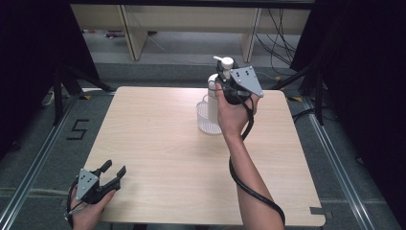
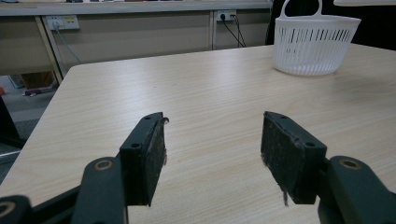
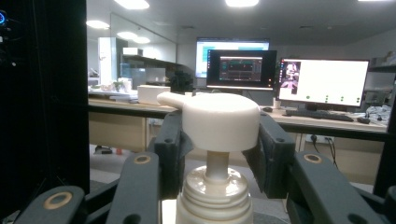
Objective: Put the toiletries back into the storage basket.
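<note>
A: Where is the pump bottle (image 1: 214, 91)?

B: Over the far side of the counter (image 1: 163, 158), held above the white basket (image 1: 207, 116), its lower end at the basket's rim. The right hand-held gripper (image 3: 219, 140) has its jaws clamped on either side of the white pump head (image 3: 219, 120).

A: And the left hand-held gripper (image 1: 113, 171)?

B: At the near left corner of the counter, jaws spread wide with nothing between them, bare wood under the pads (image 2: 286, 154). Its own view looks across the counter at the basket (image 2: 314, 44), well apart.
</note>
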The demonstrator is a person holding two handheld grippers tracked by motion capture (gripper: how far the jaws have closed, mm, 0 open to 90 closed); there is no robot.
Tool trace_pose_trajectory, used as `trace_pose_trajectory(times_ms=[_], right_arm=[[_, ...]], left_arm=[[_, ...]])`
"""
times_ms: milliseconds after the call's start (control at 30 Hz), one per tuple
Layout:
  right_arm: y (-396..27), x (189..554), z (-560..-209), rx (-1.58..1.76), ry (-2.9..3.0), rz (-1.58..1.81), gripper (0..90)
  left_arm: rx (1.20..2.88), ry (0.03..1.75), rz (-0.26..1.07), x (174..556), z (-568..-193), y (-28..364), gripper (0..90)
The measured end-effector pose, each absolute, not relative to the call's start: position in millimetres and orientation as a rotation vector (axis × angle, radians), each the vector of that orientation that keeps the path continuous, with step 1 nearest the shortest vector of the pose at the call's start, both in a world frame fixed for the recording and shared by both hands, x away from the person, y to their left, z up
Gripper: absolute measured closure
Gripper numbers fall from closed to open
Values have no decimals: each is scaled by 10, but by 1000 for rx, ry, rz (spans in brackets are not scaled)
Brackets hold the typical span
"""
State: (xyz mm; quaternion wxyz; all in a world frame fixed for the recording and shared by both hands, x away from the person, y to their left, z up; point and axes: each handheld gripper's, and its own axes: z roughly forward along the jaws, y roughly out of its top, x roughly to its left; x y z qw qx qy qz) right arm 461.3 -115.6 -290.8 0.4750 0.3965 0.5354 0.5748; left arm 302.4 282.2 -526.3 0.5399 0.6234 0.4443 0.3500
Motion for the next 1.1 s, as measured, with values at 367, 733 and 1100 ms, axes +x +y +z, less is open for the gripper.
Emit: trace_pose_trajectory(times_ms=[367, 733, 1100], right_arm=[[-1156, 4688, -2887, 975, 1310, 1392, 601], [-1146, 4732, -2831, 981, 1306, 1409, 601], [-1146, 4784, -2770, 967, 1298, 1395, 601]], left_arm=[[1480, 1057, 830, 3024, -5263, 2824, 397], [1481, 1059, 830, 3022, -5262, 2824, 396], [1479, 1058, 830, 3023, -5263, 2824, 396]])
